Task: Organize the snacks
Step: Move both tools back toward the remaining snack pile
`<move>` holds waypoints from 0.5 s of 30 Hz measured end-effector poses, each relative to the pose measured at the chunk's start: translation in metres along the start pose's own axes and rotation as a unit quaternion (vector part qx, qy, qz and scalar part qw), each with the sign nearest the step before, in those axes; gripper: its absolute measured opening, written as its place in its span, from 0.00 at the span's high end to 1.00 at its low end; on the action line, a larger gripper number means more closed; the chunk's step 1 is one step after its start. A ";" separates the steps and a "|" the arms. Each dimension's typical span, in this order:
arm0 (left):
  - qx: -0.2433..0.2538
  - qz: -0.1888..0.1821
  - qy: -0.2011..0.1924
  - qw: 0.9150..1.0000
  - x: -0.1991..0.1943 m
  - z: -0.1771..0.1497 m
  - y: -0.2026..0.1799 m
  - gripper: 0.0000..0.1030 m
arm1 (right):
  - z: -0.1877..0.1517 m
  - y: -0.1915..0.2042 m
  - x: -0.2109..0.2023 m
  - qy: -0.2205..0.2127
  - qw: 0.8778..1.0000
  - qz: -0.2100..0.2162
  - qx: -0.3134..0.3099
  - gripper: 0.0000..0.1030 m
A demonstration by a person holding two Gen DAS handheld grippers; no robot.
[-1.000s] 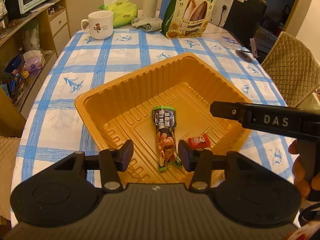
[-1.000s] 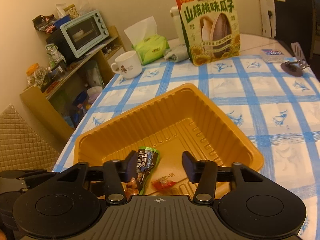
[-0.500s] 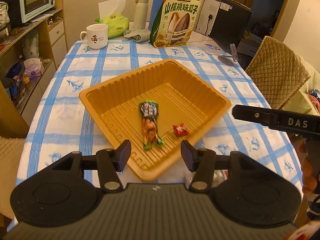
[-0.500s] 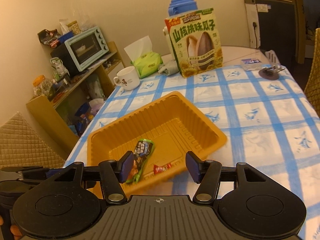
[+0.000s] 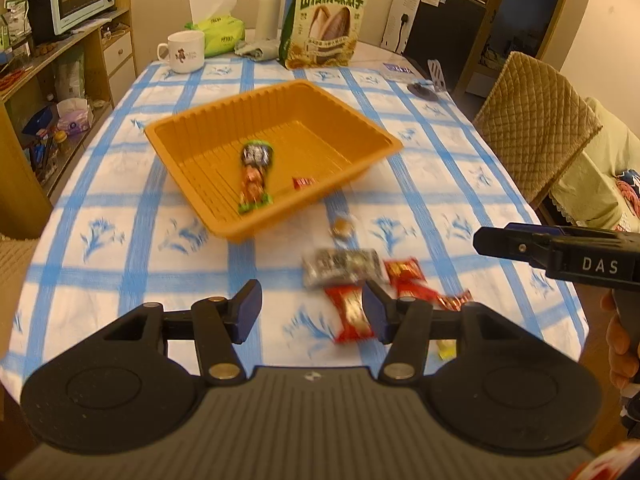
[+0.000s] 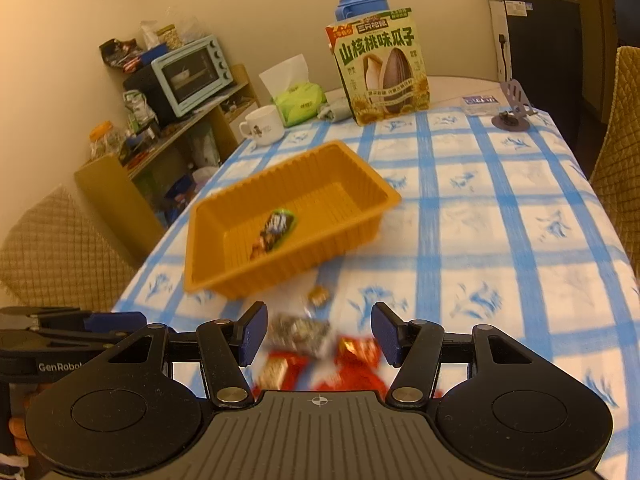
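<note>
An orange tray (image 5: 360, 136) (image 6: 224, 276) sits mid-table and holds a green snack packet (image 5: 254, 176) (image 6: 276, 232) and a small red candy (image 5: 303, 182). Loose snacks lie on the cloth near me: a silver packet (image 5: 340, 266) (image 6: 298, 332), red packets (image 5: 350, 312) (image 6: 358, 354) and a small gold candy (image 5: 341, 227) (image 6: 318, 295). My left gripper (image 5: 310, 314) is open and empty above the cloth, just left of the red packets. My right gripper (image 6: 318, 332) is open and empty above the loose snacks; its side shows in the left wrist view (image 5: 560, 256).
At the table's far end stand a sunflower-seed bag (image 5: 326, 24) (image 6: 380, 66), a white mug (image 5: 184, 52), a tissue pack (image 5: 218, 30) and a thermos (image 5: 267, 10). A phone stand (image 6: 512, 114) is at the far right. A quilted chair (image 5: 532, 128) stands right, shelves (image 5: 60, 64) left.
Both grippers have pulled back from the tray toward the near table edge. The loose snacks on the cloth have come into view. Both stay open.
</note>
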State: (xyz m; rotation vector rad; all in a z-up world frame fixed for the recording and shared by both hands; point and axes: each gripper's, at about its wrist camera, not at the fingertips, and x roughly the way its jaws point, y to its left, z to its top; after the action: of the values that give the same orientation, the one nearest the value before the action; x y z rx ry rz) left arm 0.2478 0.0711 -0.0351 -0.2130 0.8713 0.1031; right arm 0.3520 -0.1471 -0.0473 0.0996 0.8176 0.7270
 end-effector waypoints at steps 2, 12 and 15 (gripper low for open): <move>0.000 0.002 0.005 1.000 -0.003 -0.010 -0.007 0.48 | -0.011 -0.004 -0.009 0.006 1.000 0.000 -0.004 0.44; -0.004 0.009 0.021 1.000 -0.010 -0.044 -0.033 0.48 | -0.055 -0.029 -0.036 0.042 0.999 -0.008 -0.002 0.44; -0.004 0.012 0.024 1.000 -0.008 -0.049 -0.037 0.48 | -0.064 -0.037 -0.040 0.050 0.999 -0.014 -0.003 0.44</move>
State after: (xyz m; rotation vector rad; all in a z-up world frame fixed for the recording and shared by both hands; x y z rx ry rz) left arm 0.2121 0.0236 -0.0540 -0.2132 0.9211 0.1246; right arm 0.3098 -0.2116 -0.0793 0.0464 0.9111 0.7130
